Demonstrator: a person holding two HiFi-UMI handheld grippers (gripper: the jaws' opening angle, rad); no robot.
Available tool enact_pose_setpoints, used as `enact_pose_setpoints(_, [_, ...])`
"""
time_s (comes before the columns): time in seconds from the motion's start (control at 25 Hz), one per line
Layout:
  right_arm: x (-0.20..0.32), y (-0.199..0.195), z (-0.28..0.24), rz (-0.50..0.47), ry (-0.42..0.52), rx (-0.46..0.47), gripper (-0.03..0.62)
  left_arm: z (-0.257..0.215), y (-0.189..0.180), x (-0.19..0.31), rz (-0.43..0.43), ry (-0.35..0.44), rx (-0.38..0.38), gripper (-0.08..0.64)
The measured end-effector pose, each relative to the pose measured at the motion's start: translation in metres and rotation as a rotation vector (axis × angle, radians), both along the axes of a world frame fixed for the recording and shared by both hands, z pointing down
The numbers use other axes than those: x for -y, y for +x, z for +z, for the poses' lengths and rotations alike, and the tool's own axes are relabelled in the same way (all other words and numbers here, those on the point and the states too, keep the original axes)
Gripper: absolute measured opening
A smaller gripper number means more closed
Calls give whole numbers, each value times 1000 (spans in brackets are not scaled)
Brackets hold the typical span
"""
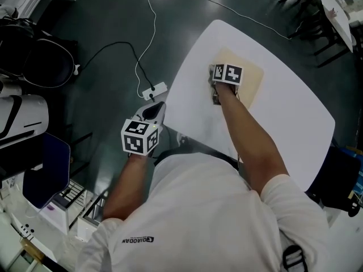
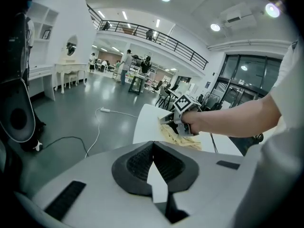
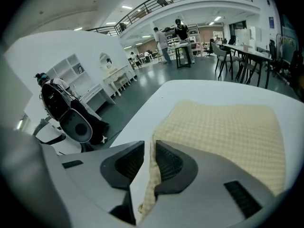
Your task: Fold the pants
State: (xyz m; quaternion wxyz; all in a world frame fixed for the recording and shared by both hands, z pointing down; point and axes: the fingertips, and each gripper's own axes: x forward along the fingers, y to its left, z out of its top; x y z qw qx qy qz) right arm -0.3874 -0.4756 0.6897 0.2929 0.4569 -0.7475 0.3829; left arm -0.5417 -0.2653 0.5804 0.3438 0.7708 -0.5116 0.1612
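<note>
Looking at the white table (image 1: 295,112), where are the pants, and why there? asks the first observer.

Second: The pants (image 1: 253,83) lie toward 12 o'clock on it, already a flat, cream, squared stack. That suggests the fold is nearly finished. The right gripper (image 3: 148,151) sits at their 9 o'clock edge with its jaws a little apart. The hem runs loose between them, not pinched, so it reads as no real grip.

First: And the other one?

Second: The left gripper (image 1: 152,113) hangs off the table at 8 o'clock, over the floor, jaws closed together on nothing. It is probably held out of the way because the stack needs no second hold.

First: Counts?

Second: One pair of pants, one table, two grippers, and one power strip (image 1: 154,90) on the floor.
</note>
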Motion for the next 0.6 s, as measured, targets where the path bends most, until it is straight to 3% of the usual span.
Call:
enact_pose_setpoints(0.24, [-10,-6,-19,-6,-71,192,160,-6,5,0,36,2,-18,28])
enact_pose_setpoints(0.44, [-31,10,-66,-50,4,262,159,-16,29,14,98,45,-18,28])
enact_pose_setpoints(0.6, [-72,20,-108,-130,62,371,110,-28,59,15,162,63,-44,28])
